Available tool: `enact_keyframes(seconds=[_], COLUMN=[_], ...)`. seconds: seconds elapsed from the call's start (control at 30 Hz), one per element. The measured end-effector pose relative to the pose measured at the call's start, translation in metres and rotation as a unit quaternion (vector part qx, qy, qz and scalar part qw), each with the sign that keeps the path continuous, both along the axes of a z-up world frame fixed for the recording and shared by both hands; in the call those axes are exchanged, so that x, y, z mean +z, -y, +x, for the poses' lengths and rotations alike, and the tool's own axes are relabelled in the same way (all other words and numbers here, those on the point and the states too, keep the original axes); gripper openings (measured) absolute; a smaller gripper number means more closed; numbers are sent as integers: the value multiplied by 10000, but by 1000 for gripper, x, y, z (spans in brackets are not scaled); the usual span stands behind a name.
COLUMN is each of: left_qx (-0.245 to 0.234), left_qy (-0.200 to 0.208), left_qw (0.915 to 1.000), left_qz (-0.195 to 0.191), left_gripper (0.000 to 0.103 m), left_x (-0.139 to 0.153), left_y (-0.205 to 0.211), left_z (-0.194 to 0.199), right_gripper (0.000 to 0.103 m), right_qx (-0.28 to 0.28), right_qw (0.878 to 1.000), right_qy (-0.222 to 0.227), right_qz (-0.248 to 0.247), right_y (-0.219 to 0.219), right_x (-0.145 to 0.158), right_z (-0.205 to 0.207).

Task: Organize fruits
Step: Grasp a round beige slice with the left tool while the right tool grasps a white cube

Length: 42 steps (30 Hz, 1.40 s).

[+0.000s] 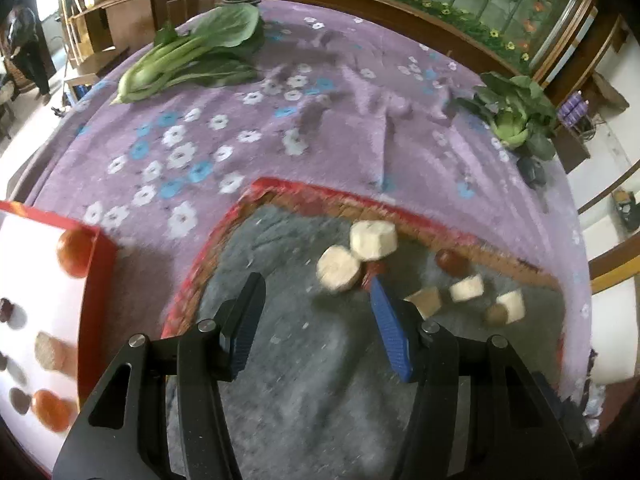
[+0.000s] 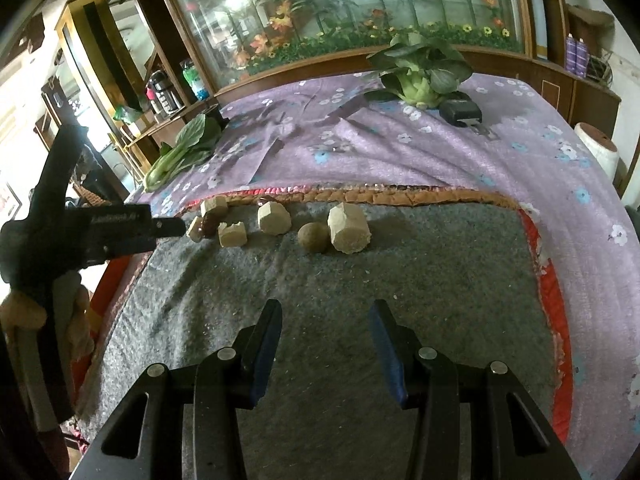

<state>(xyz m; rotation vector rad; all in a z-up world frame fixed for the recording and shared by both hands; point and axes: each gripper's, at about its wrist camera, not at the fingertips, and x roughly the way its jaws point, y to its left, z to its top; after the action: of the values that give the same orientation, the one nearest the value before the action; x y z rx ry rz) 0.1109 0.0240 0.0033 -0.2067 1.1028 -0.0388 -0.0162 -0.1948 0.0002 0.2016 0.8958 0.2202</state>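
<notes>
Several pale cut fruit chunks (image 1: 373, 240) lie in a row along the far edge of a grey felt mat (image 1: 304, 360), with a small dark red fruit (image 1: 451, 262) and a brown round fruit (image 2: 313, 237) among them. My left gripper (image 1: 316, 284) is open and empty above the mat, its fingertips just short of the chunks; it also shows from the side in the right wrist view (image 2: 172, 227). My right gripper (image 2: 325, 310) is open and empty over the mat's middle, well short of the big chunk (image 2: 349, 227).
A red-rimmed white tray (image 1: 98, 276) at the left holds orange and dark fruits. Two bok choy lie on the purple flowered cloth, one far left (image 1: 192, 54) and one far right (image 1: 514, 118). A black object (image 2: 460, 111) lies by the right one. Wooden rail behind.
</notes>
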Motion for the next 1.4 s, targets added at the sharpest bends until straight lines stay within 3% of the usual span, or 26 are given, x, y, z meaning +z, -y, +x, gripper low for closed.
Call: enact_keyframes(seconds=[0.37, 0.57, 0.6, 0.67, 0.97, 1.2, 1.4], left_qx=[-130, -333, -325, -333, -319, -186, -206], left_qy=[-306, -347, -342, -301, -93, 319, 387], left_qw=[9992, 9988, 9988, 9990, 9988, 9991, 9987], left_qz=[-237, -113, -129, -79, -360, -220, -267], left_gripper=[54, 54, 52, 31, 30, 30, 30], left_x=[-10, -18, -19, -19, -5, 21, 25], left_y=[18, 29, 28, 26, 13, 0, -10], left_z=[38, 49, 51, 52, 38, 12, -4], right_gripper=[45, 45, 45, 45, 45, 45, 45], right_qx=[83, 55, 50, 47, 448, 970, 1225], right_qw=[9999, 9999, 9999, 9999, 9986, 9946, 9921], right_qy=[-84, -121, -134, -157, -203, -265, -195], right_qz=[3, 29, 31, 15, 192, 269, -201], right_y=[-2, 0, 0, 0, -21, -61, -95], right_x=[-6, -8, -9, -10, -1, -3, -15], right_z=[5, 7, 8, 8, 17, 45, 75])
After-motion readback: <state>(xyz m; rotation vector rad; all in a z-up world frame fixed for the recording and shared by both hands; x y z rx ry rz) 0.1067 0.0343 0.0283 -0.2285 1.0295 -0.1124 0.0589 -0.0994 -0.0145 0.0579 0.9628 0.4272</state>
